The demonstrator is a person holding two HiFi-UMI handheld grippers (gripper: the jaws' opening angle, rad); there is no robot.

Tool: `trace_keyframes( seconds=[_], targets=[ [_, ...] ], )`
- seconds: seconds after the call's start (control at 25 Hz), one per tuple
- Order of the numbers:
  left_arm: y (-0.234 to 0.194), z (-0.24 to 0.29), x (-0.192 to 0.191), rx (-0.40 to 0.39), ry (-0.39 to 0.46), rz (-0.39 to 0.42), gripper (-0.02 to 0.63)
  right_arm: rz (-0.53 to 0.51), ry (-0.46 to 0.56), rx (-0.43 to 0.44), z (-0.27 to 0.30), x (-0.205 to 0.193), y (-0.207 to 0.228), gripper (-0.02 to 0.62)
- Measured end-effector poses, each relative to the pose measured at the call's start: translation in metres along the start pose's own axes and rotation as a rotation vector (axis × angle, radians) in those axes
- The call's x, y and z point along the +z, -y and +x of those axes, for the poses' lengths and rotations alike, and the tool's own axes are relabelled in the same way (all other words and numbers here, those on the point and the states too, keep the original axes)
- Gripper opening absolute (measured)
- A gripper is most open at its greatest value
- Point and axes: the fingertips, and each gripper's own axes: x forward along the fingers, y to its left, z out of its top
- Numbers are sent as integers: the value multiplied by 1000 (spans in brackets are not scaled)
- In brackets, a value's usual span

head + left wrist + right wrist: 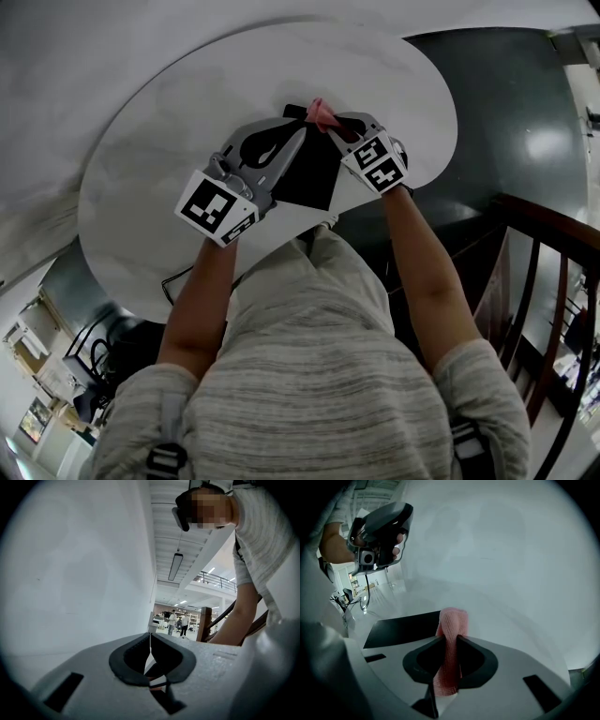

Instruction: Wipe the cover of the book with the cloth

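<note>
The book [314, 178] lies flat on the round white table [169, 159], at the side of the table that is near to me. In the head view its long axis runs from me toward the far side of the table, only a little turned, and its short near edge is close to the table rim. The cover is plain black and matt; I cannot see any print on it. In the right gripper view the same black cover lies just behind my jaws and to the left of them, with one corner pointing to the lower left.

My right gripper [450, 641] is closed on the cloth [452, 620]. The cloth is pink with a fine knitted surface. It is folded into a narrow strip that passes between the two jaws and stands up past their tips with a rounded end. In the head view this pink end is over the far part of the book.

My left gripper [150, 639] has its jaws together, with only a thin line between the tips. It is over the left part of the book, just beside the right gripper.
</note>
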Motion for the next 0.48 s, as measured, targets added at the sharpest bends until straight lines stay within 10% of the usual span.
trace_keyframes(
  seconds=[0.48],
  targets=[
    [-6, -10, 0, 14, 6, 0, 17, -40, 9, 112, -8, -6, -56, 52]
  ],
)
